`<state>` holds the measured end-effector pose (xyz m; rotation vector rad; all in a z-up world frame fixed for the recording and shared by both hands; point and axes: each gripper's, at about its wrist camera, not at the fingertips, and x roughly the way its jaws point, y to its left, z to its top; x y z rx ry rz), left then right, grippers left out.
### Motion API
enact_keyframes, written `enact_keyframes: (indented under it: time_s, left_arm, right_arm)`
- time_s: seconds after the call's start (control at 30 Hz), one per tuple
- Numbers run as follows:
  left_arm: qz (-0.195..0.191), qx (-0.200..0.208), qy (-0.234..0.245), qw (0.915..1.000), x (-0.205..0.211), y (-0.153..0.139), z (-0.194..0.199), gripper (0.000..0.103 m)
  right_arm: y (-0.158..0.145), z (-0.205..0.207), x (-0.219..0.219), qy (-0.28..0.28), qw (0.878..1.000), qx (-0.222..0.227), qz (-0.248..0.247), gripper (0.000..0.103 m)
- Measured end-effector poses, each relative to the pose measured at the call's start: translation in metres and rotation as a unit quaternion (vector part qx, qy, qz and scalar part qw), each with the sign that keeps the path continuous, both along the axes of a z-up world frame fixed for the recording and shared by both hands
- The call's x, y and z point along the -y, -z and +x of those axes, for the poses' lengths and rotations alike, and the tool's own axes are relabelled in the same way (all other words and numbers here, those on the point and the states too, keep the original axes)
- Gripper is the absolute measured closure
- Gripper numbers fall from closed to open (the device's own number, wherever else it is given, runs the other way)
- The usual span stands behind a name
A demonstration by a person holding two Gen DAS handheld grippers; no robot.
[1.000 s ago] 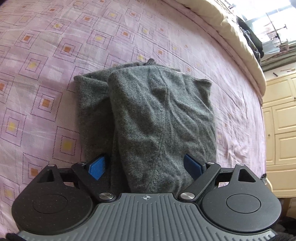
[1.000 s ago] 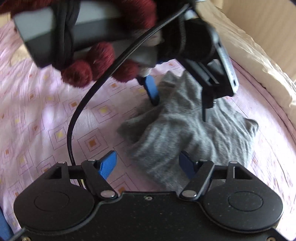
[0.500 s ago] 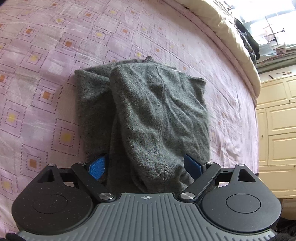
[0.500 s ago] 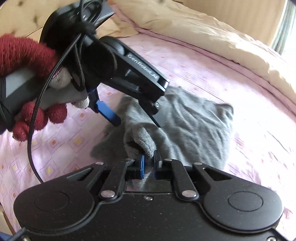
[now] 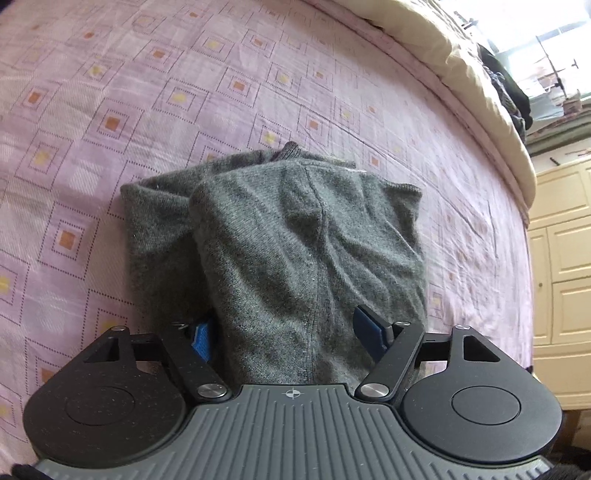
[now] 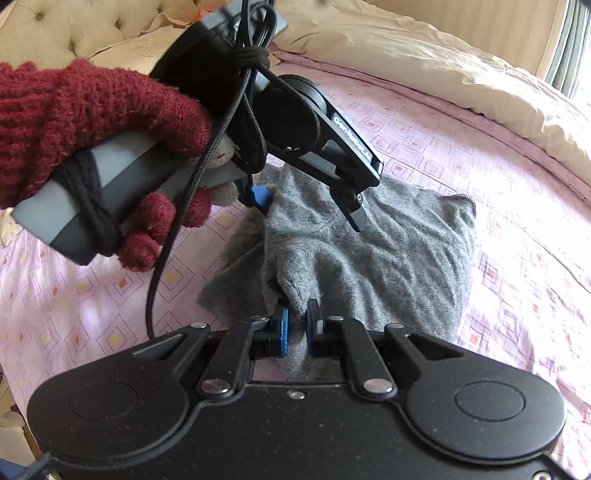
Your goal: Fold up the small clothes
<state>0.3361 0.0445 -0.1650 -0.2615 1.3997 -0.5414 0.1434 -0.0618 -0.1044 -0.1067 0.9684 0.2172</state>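
A small grey knitted garment [image 5: 295,251] lies folded over itself on the pink patterned bed sheet [image 5: 147,92]; it also shows in the right wrist view [image 6: 388,258]. My left gripper [image 5: 284,332] is open, its blue pads on either side of the garment's near edge. It also shows in the right wrist view [image 6: 306,206], held by a hand in a red glove [image 6: 92,122]. My right gripper [image 6: 297,321] is shut on a raised corner of the grey garment.
A beige quilt [image 6: 424,59] and a tufted headboard [image 6: 55,29] lie along the far side of the bed. Cream cabinets [image 5: 561,251] stand past the bed's right edge. A black cable [image 6: 166,251] hangs from the left gripper.
My right gripper closed on the garment's corner and has lifted it a little. My left gripper moved slightly closer over the near edge and stays open.
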Motion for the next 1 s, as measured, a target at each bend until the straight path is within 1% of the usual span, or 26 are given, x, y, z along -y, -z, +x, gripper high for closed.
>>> enact_keyframes:
  time_s: [0.07,0.13,0.2,0.33,0.4,0.5,0.6,0.67,0.73,0.83,0.9,0.93,0.97,1.0]
  left_arm:
    - [0.021,0.015,0.016,0.9996,0.004,-0.008,-0.004,0.033]
    - [0.022,0.027,0.023,0.9991,0.005,-0.013,-0.007,0.033]
    - [0.024,0.032,0.013,0.9991,0.004,-0.016,-0.005,0.033]
    - [-0.012,0.006,-0.018,0.9998,-0.005,-0.015,0.006,0.033]
    - [-0.021,-0.006,-0.018,0.9996,-0.009,-0.014,0.009,0.032]
    - [-0.027,-0.01,-0.016,0.9995,-0.017,-0.015,0.008,0.031]
    - [-0.038,-0.03,-0.016,0.9987,-0.022,-0.011,0.004,0.028]
    - [-0.041,-0.046,-0.018,0.9979,-0.021,-0.004,0.001,0.028]
    - [-0.042,-0.052,-0.016,0.9976,-0.018,0.001,-0.001,0.028]
    - [-0.054,-0.063,-0.019,0.9964,-0.01,0.01,0.001,0.029]
    - [-0.055,-0.063,-0.026,0.9962,-0.006,0.015,0.005,0.037]
    - [-0.06,-0.058,-0.026,0.9962,-0.004,0.017,0.006,0.056]
    - [-0.058,-0.051,-0.024,0.9967,-0.002,0.017,0.008,0.072]
    - [-0.047,-0.043,-0.02,0.9978,0.0,0.017,0.009,0.088]
  right_arm:
    - [0.0,0.0,0.0,0.001,1.0,0.0,0.003,0.088]
    - [0.001,0.002,0.002,0.001,1.0,-0.002,0.005,0.088]
    - [0.002,0.002,0.003,0.005,1.0,-0.005,0.008,0.088]
    - [0.002,0.008,0.014,0.03,0.999,-0.012,0.03,0.088]
    - [0.0,0.01,0.019,0.044,0.998,-0.013,0.04,0.088]
    - [0.0,0.013,0.025,0.056,0.997,-0.011,0.047,0.088]
    - [-0.001,0.014,0.028,0.057,0.997,-0.013,0.05,0.088]
    - [0.0,0.013,0.028,0.055,0.997,-0.014,0.05,0.088]
    - [-0.001,0.012,0.027,0.053,0.997,-0.015,0.05,0.088]
    - [0.0,0.011,0.024,0.046,0.998,-0.017,0.05,0.088]
    - [0.001,0.011,0.022,0.042,0.998,-0.019,0.05,0.088]
    - [0.001,0.011,0.021,0.04,0.998,-0.019,0.051,0.088]
    - [0.0,0.011,0.02,0.04,0.998,-0.019,0.052,0.088]
    - [-0.001,0.011,0.019,0.04,0.998,-0.018,0.054,0.088]
